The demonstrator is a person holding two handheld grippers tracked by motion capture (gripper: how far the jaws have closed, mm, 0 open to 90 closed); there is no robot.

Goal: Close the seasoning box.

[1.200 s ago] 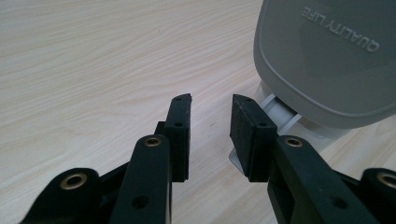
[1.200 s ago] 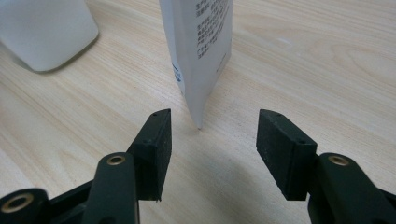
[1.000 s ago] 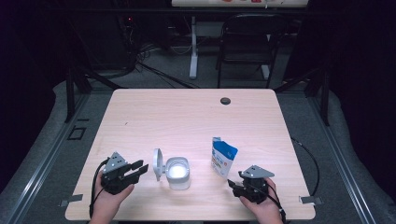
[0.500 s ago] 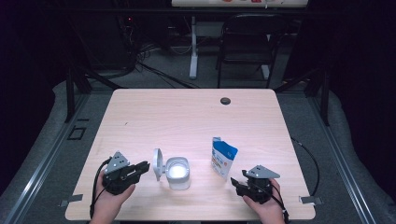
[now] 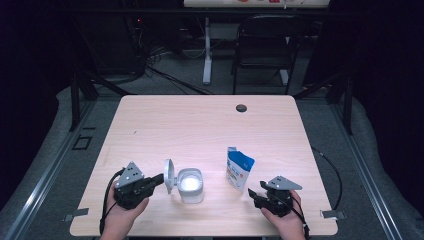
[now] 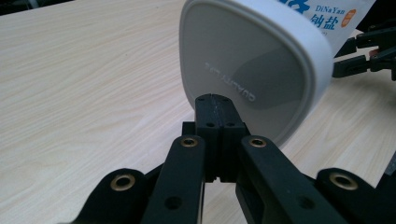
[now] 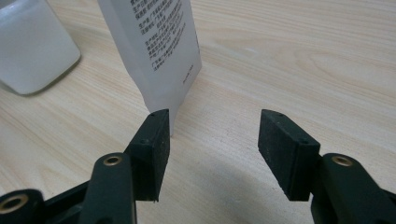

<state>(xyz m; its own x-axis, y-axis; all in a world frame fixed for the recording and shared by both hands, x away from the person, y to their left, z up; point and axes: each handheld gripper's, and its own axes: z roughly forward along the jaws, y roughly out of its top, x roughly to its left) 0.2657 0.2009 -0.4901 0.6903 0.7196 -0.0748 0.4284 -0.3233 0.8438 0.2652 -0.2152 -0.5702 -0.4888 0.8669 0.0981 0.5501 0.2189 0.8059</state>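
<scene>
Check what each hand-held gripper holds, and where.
Left hand-held gripper pinches the open lid at its edge; right hand-held gripper holds nothing.

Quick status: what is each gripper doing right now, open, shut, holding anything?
Left gripper: jaws just closed, shut, tips at the edge of the lid; whether they pinch it cannot be told.
Right gripper: open, holding nothing, just short of the pouch.
</scene>
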